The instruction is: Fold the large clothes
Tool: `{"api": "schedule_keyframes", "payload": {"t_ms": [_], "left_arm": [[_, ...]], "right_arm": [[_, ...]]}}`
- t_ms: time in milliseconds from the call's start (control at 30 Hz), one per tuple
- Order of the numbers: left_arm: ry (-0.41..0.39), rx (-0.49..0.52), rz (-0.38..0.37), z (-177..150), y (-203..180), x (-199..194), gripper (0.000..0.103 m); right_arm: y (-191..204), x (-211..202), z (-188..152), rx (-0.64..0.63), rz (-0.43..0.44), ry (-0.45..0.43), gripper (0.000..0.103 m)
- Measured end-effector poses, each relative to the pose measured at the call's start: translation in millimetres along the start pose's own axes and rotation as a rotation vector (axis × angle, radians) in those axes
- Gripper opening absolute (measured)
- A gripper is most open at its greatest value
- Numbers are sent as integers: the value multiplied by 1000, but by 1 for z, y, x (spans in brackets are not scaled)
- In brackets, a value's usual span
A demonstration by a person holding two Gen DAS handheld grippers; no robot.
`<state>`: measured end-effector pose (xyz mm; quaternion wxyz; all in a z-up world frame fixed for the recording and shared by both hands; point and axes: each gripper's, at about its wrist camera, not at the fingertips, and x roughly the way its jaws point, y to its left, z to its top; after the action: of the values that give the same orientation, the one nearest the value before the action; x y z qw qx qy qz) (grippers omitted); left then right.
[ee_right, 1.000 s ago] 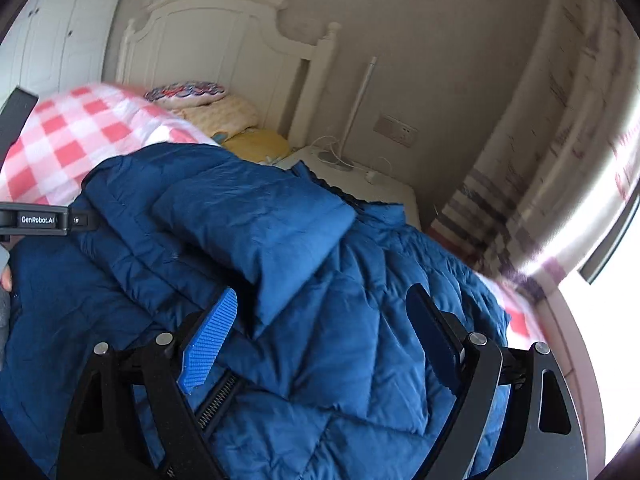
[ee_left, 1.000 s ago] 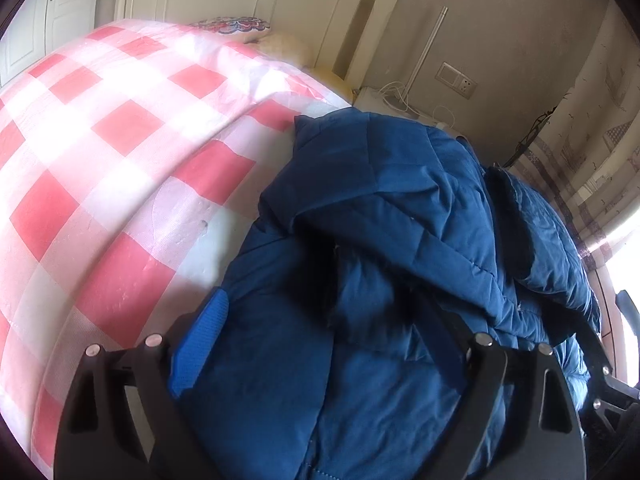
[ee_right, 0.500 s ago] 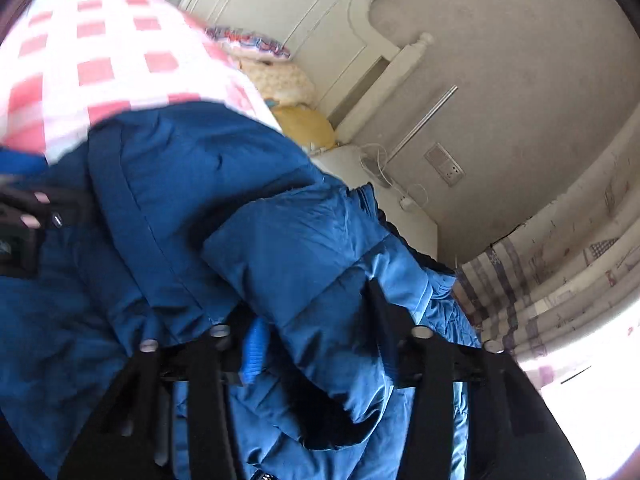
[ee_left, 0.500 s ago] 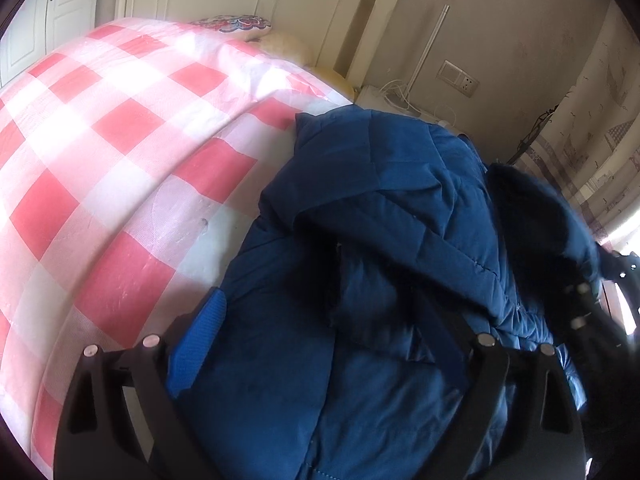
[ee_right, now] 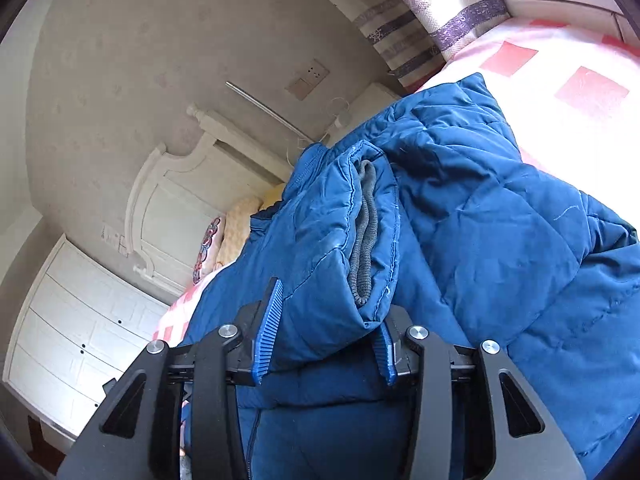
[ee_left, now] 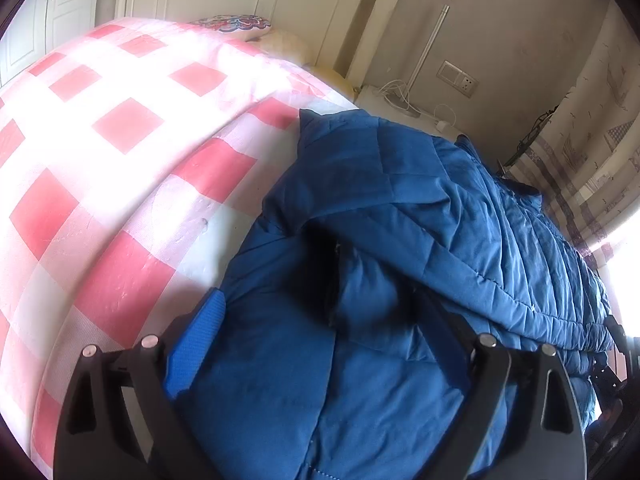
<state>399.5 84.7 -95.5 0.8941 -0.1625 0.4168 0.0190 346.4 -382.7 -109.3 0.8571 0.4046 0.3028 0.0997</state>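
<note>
The blue jacket (ee_left: 400, 240) lies on the bed (ee_left: 120, 140) near its right edge. The right gripper (ee_right: 326, 332), jaws just widening slightly, clamps the sleeve cuff (ee_right: 348, 240). The left gripper (ee_left: 320, 344) stands wide over jacket fabric.

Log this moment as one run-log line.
stage: folding jacket on bed | right gripper: jaws just reopening around sleeve cuff | left gripper: open over jacket
</note>
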Motion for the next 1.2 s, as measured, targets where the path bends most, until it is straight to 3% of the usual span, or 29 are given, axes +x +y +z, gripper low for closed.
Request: {"api": "schedule_keyframes", "payload": {"t_ms": [100,200,233,267,300,500,667,733,833,933,967,1033,1200], "left_arm": [[0,2,1,0,0,0,95],[1,2,2,0,0,0,95],[1,3,3,0,0,0,95],[1,4,3,0,0,0,95],[1,3,2,0,0,0,95],[2,1,1,1,0,2,95],[3,-1,0,1,0,2,95],[3,-4,-3,1,1,2,95],[3,-3,-3,2,2,2,95],[3,-6,-7,2,2,2,95],[3,-6,-7,2,2,2,96],[2,-6,-8,2,2,2,96],[-7,-23,-18,1,5,-1,96]], "right_arm": [[8,6,-1,-34,-13,12,53],[7,7,-3,-56,-15,24,53],[7,7,-4,-60,-10,24,49],[8,6,-2,-65,-18,21,33],[10,3,-1,-72,-28,13,26],[38,-46,2,-125,49,-130,20],[15,-15,-4,-152,-111,3,20],[0,-8,-6,-97,-127,41,21],[6,-20,-6,-95,-168,11,23],[26,-48,-15,-145,-247,-143,24],[36,-56,-15,-178,-279,-198,29],[61,-61,-14,-289,-292,-255,30],[95,-12,3,-489,-326,-105,30]]}}
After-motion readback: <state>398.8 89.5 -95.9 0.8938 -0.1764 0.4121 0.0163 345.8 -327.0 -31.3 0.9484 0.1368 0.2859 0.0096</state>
